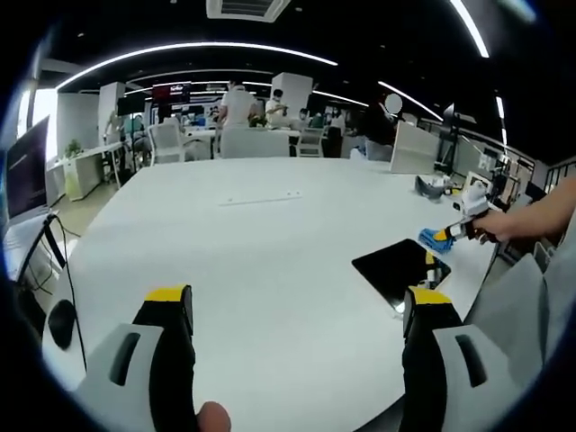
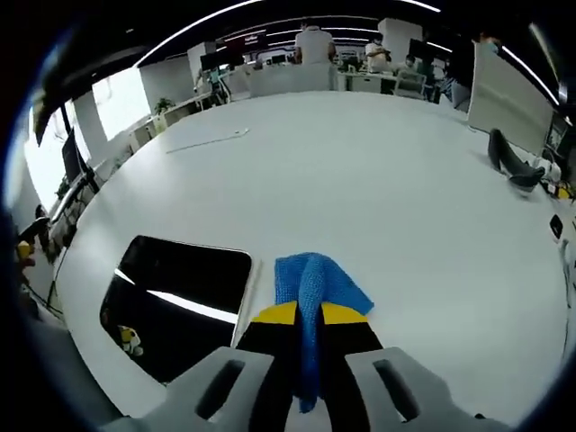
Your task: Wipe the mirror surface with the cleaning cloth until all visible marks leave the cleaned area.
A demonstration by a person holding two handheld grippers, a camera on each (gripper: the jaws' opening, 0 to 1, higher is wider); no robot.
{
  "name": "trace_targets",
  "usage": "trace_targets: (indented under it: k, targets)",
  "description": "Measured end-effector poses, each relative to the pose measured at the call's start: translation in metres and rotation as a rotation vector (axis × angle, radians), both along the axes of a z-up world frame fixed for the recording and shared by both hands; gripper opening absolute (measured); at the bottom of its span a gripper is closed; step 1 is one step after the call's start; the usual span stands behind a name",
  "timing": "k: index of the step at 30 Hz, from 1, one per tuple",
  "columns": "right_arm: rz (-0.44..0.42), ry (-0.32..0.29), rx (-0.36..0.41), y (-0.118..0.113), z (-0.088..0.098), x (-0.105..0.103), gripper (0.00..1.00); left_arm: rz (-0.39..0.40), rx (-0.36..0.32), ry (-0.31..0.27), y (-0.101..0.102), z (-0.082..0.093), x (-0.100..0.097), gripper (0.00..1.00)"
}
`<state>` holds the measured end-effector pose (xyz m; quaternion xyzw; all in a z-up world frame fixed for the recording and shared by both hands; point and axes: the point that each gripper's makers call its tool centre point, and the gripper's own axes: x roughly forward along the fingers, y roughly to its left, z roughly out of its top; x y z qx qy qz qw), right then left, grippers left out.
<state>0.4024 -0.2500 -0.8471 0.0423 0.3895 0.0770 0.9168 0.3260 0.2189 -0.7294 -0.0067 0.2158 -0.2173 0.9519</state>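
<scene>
In the right gripper view, my right gripper [image 2: 309, 317] is clamped on the blue cleaning cloth [image 2: 314, 286]: the yellow-tipped jaws press together on a strip of it that runs down between them, and the rest bunches out ahead of the tips in a soft crumpled fold with a knitted texture. The cloth sits over the white tabletop [image 2: 378, 189], just beside the right edge of the mirror [image 2: 175, 301], not on the glass. The mirror lies flat near the tabletop's edge, a dark rounded rectangle with a pale rim; it reflects a bright ceiling light strip and a small yellow and white shape near its lower corner. I cannot make out marks on it from here.

In the left gripper view, my left gripper [image 1: 301, 306] is held wide open and holds nothing, its two jaws well apart above bare tabletop [image 1: 252, 243]. Off to the right I see the mirror [image 1: 399, 268] as a dark slab near the tabletop's edge, and beyond it the right gripper [image 1: 450, 232] with the blue cloth [image 1: 432, 239] at its tip, held in a hand [image 1: 504, 225] on an arm that comes in from the right.
</scene>
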Motion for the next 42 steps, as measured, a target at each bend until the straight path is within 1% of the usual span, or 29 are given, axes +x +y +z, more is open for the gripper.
trace_targets:
  k: [2, 5, 8, 9, 13, 16, 18, 20, 22, 23, 28, 33, 35, 38, 41, 42]
  targets:
    - [-0.005, -0.004, 0.012, 0.002, 0.005, 0.002, 0.02, -0.001, 0.001, 0.002, -0.001, 0.0, 0.0, 0.96]
    - [-0.009, -0.009, 0.045, 0.015, 0.013, 0.006, 0.02, -0.004, 0.002, 0.007, -0.001, -0.003, -0.001, 0.96]
    - [-0.004, -0.004, 0.062, 0.026, 0.014, 0.007, 0.02, -0.008, 0.005, 0.013, -0.002, -0.005, -0.001, 0.96]
    - [0.0, -0.002, 0.064, 0.031, 0.013, 0.008, 0.02, -0.011, 0.007, 0.014, -0.002, -0.006, -0.001, 0.96]
    - [-0.01, 0.026, 0.062, 0.038, 0.002, 0.011, 0.02, -0.014, 0.015, 0.014, -0.002, -0.005, 0.0, 0.96]
    - [-0.022, 0.047, 0.083, 0.046, -0.003, 0.014, 0.02, -0.016, 0.018, 0.012, -0.002, -0.004, 0.0, 0.96]
    - [-0.01, 0.071, 0.074, 0.05, -0.009, 0.014, 0.02, -0.018, 0.023, 0.011, -0.002, -0.004, 0.0, 0.96]
    - [-0.029, 0.066, 0.07, 0.052, -0.01, 0.016, 0.02, -0.016, 0.025, 0.01, -0.001, -0.004, 0.0, 0.96]
    - [-0.004, 0.081, 0.045, 0.056, -0.015, 0.016, 0.02, -0.013, 0.024, 0.006, -0.001, -0.003, -0.001, 0.95]
    - [-0.006, 0.084, 0.049, 0.06, -0.016, 0.014, 0.02, -0.012, 0.023, 0.005, 0.0, -0.003, -0.001, 0.95]
    - [-0.067, 0.09, 0.056, 0.06, -0.017, 0.016, 0.02, -0.012, 0.037, 0.003, 0.002, -0.005, -0.003, 0.95]
    - [-0.1, 0.103, 0.092, 0.065, -0.017, 0.019, 0.01, 0.0, 0.028, -0.003, 0.004, -0.004, -0.002, 0.96]
    - [-0.099, 0.108, 0.109, 0.073, -0.018, 0.018, 0.01, -0.007, 0.033, -0.003, 0.003, -0.005, -0.001, 0.95]
    - [-0.077, 0.111, 0.1, 0.086, -0.018, 0.018, 0.01, -0.016, 0.032, -0.005, 0.0, -0.004, 0.0, 0.95]
    - [-0.062, 0.124, 0.119, 0.103, -0.018, 0.02, 0.01, -0.024, 0.034, -0.006, 0.0, -0.004, 0.002, 0.95]
    - [-0.057, 0.122, 0.112, 0.107, -0.018, 0.02, 0.01, -0.025, 0.035, -0.006, 0.0, -0.004, 0.003, 0.95]
